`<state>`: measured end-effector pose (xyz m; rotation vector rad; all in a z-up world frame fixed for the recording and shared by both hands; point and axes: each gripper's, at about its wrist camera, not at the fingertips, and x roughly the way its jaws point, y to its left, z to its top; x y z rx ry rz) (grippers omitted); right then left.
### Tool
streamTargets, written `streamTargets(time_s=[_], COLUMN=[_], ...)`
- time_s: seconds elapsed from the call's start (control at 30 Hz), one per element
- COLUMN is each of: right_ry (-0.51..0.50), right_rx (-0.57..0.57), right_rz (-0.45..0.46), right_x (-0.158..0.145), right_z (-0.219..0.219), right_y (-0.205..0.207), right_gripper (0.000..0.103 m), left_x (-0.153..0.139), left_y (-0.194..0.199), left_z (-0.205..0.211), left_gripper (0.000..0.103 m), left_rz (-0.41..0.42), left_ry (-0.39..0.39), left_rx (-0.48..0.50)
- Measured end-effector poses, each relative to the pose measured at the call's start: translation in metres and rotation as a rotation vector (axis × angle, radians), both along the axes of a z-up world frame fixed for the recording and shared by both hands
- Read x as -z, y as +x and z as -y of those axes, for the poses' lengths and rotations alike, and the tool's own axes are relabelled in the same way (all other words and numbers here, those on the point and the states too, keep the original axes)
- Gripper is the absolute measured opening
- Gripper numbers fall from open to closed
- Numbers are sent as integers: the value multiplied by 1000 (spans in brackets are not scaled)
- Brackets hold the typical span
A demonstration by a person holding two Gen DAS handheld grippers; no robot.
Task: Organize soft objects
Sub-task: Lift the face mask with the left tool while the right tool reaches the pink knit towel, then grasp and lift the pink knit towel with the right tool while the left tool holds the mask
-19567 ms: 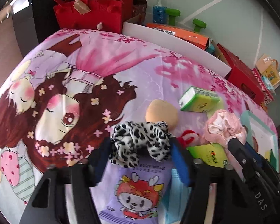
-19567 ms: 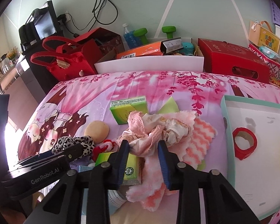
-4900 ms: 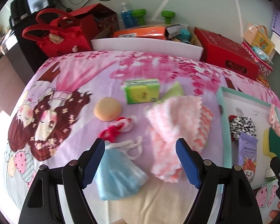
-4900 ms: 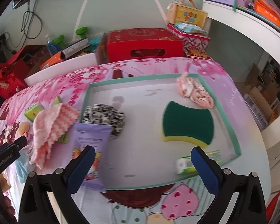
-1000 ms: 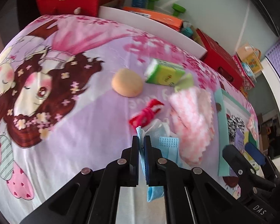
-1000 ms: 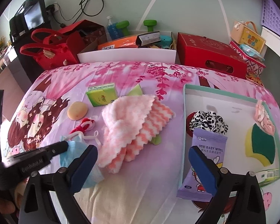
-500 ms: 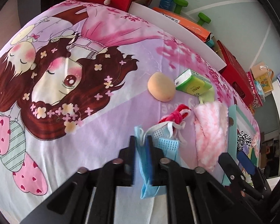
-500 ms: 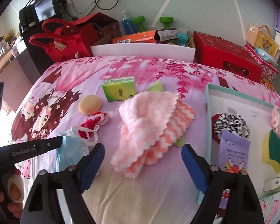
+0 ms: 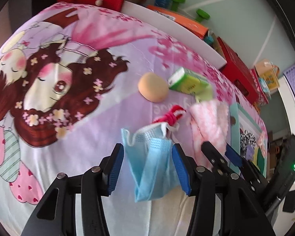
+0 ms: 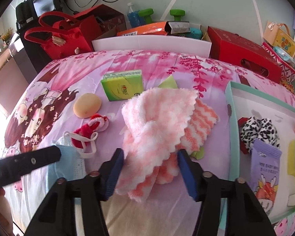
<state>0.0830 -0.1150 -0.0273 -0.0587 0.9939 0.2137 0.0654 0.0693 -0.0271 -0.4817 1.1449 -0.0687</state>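
A folded blue face mask sags on the cartoon bedspread between the blue pads of my left gripper. Its jaws are opening and no longer pinch the mask. My right gripper is low over a pink and white fluffy towel. Those jaws are closing with the towel's near end between them, and the pads are at its edges without squeezing it. The right wrist view also shows the mask beside a black finger of the left gripper.
A red hair tie, a beige puff and a green tissue pack lie beyond the mask. The teal tray at right holds a leopard scrunchie and a wipes pack. A red bag and boxes line the far edge.
The left jaws, shut on the mask a second ago, have spread apart and let it go. The right gripper has come down over the towel and its jaws have narrowed.
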Motion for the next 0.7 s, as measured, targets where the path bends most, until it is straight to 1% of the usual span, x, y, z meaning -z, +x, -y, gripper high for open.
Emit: streamTargets(time_s=[0.07,0.1,0.13,0.2,0.23,0.3,0.33,0.37,0.4,0.43,0.5,0.6,0.7], right_ry=[-2,-4,-6,-9,-9,0,5,9,12,17,25,34,36], right_rx=[5,7,10,12,13,19,24,29,32,34,37,37,38], right_rz=[-6,-6,-4,-3,-5,-4,-1,1,4,9,15,18,23], right_x=[3,4,4,6,7,9,9,9,9,7,5,3,2], right_z=[0,0,1,1,1,2,3,3,4,5,7,8,8], right_y=[1,2,2,4,4,6,7,7,7,7,6,6,6], right_gripper=[57,55,52,48,42,33,31,28,23,20,18,18,16], left_x=[3,5,7,10,12,16,17,17,16,15,14,14,10], left_y=[1,2,2,3,4,5,5,5,5,5,5,7,7], left_z=[5,7,9,12,15,18,21,23,24,25,27,28,28], left_gripper=[52,52,52,52,52,52,52,50,47,36,27,24,17], left_rz=[-9,-14,-18,-28,-34,-40,-41,-38,-33,-26,-18,-15,-1], left_ry=[6,12,20,40,54,76,91,102,114,118,115,119,114], left_rx=[16,22,27,33,36,43,49,54,60,65,68,69,67])
